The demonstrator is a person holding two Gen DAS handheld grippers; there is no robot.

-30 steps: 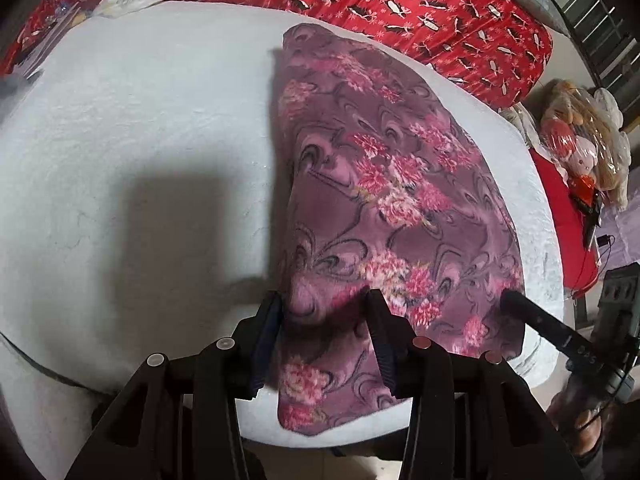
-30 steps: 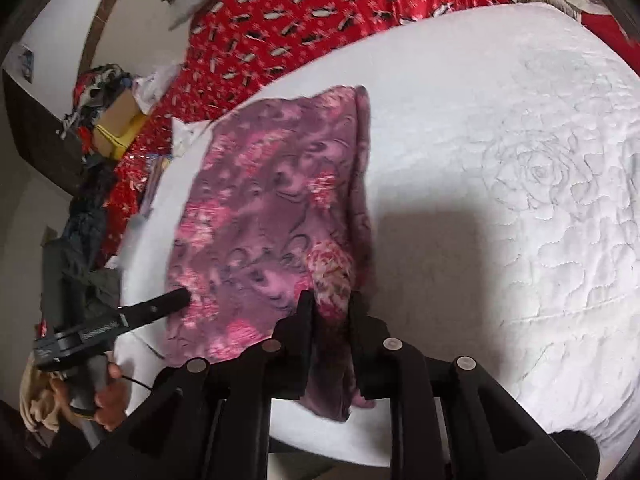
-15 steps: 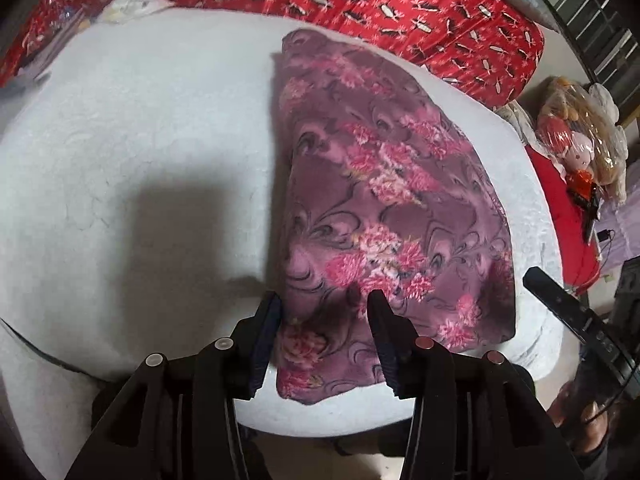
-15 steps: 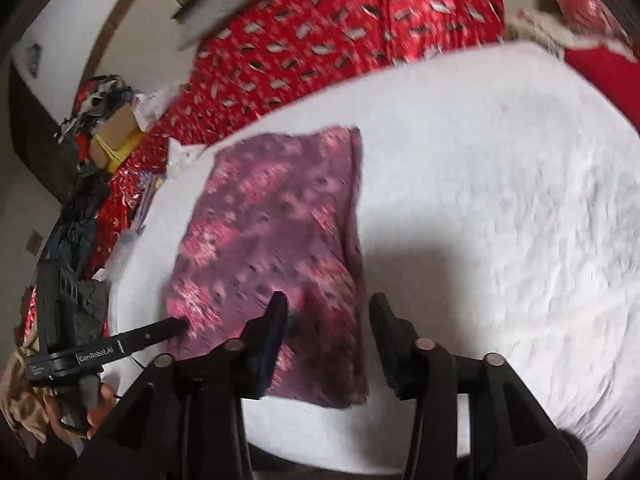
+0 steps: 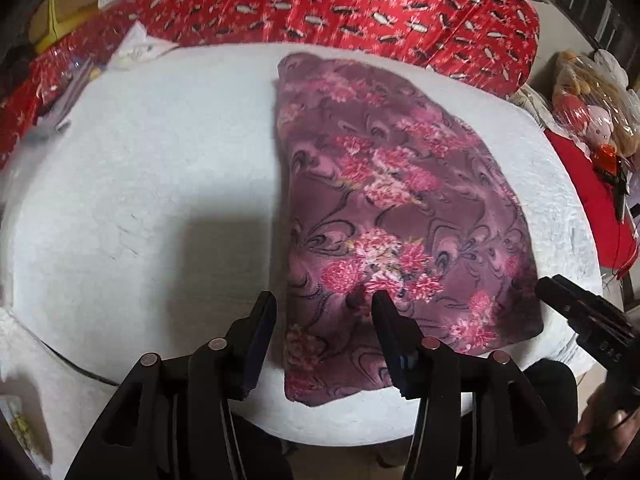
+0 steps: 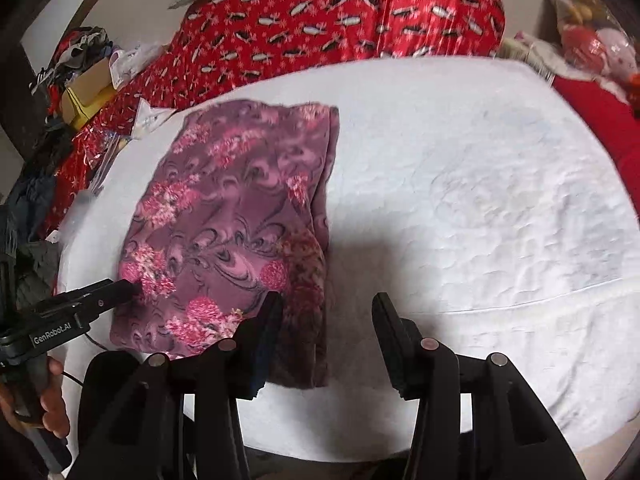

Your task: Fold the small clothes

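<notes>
- The floral purple garment [image 5: 396, 220] lies folded flat on the white quilted bed [image 5: 152, 184], toward 2 o'clock in the left wrist view.
- The left gripper [image 5: 324, 308] is released, jaws spread over the garment's near edge at 6 o'clock.
- The right gripper [image 6: 326, 308] is likewise released, gripping nothing, with the garment [image 6: 236, 224] at its 10 o'clock.

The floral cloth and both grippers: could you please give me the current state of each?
Floral cloth: folded, lying flat on the white quilt, not gripped.
Left gripper: open, over the cloth's near edge.
Right gripper: open, at the cloth's near corner.
</notes>
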